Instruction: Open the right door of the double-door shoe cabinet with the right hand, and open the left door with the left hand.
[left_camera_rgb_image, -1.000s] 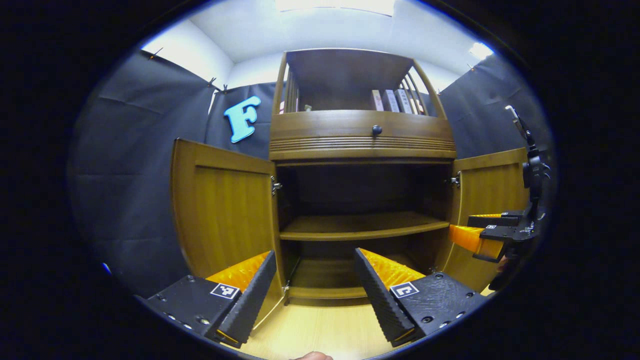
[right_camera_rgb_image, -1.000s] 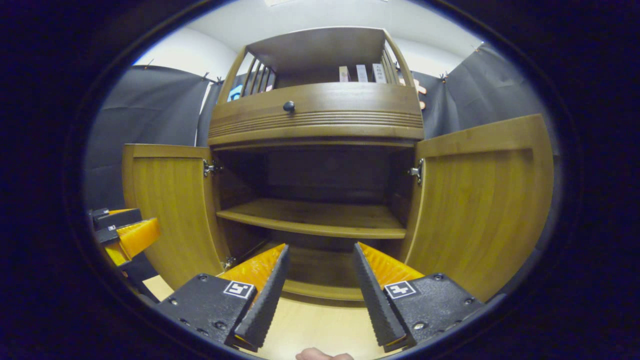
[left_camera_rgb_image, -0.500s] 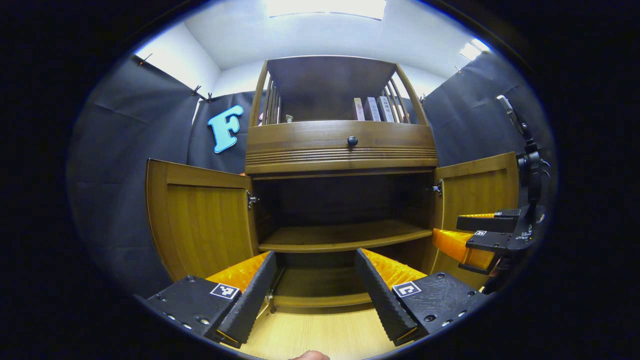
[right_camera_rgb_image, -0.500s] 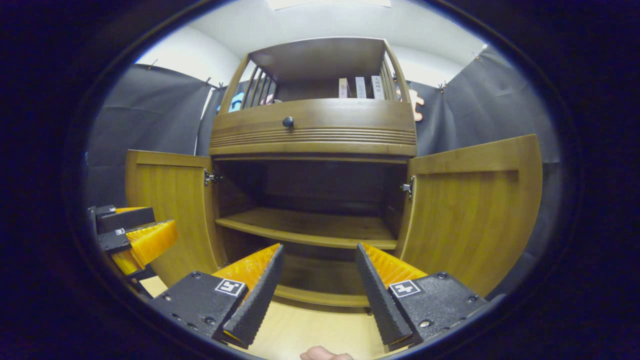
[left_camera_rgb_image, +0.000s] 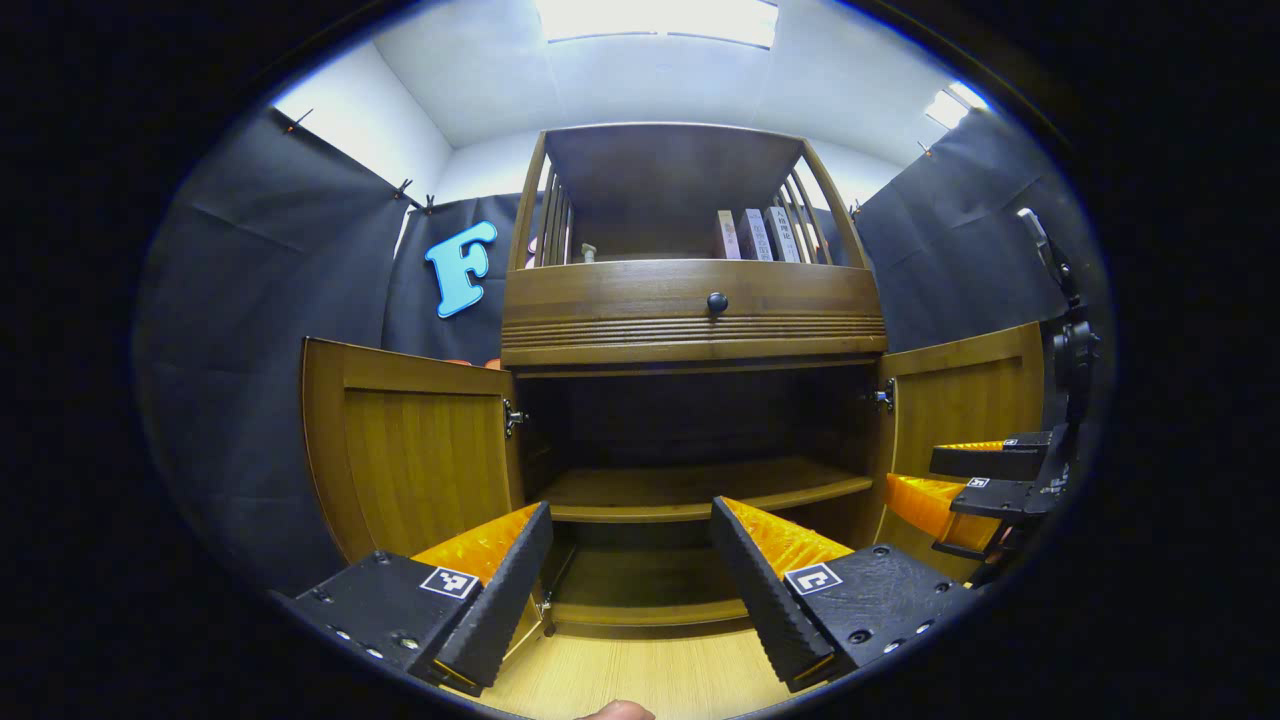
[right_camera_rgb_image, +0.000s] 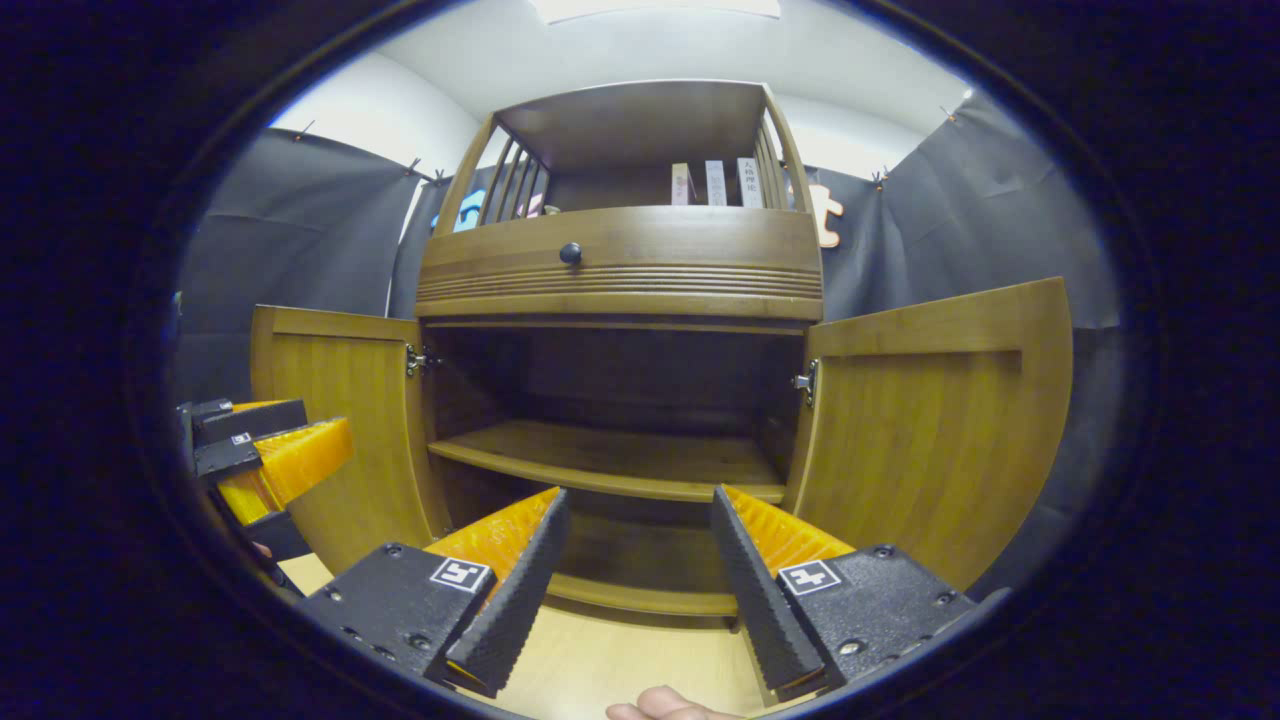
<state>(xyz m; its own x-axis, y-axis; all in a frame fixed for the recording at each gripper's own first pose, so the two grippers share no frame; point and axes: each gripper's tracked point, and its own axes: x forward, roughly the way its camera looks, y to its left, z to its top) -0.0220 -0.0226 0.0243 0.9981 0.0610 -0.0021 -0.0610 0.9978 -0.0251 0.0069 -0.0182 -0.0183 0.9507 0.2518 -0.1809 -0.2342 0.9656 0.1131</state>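
1. Both doors of the shoe cabinet (right_camera_rgb_image: 620, 300) stand swung wide: left door (left_camera_rgb_image: 415, 450), right door (right_camera_rgb_image: 930, 420).
2. Risk: an unheld door could drift back, or a stray swing could knock one.
3. Left gripper (left_camera_rgb_image: 630, 575): fingers spread, holding nothing, off the wood.
4. Right gripper (right_camera_rgb_image: 635, 570): fingers spread too, empty, touching nothing.

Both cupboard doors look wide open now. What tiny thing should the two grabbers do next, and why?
Probably just ease both back a little and stop. The left door and the right door both stand swung wide, showing the bare shelf inside. The left gripper and right gripper are open, holding nothing and touching neither door, so no more pulling seems needed.
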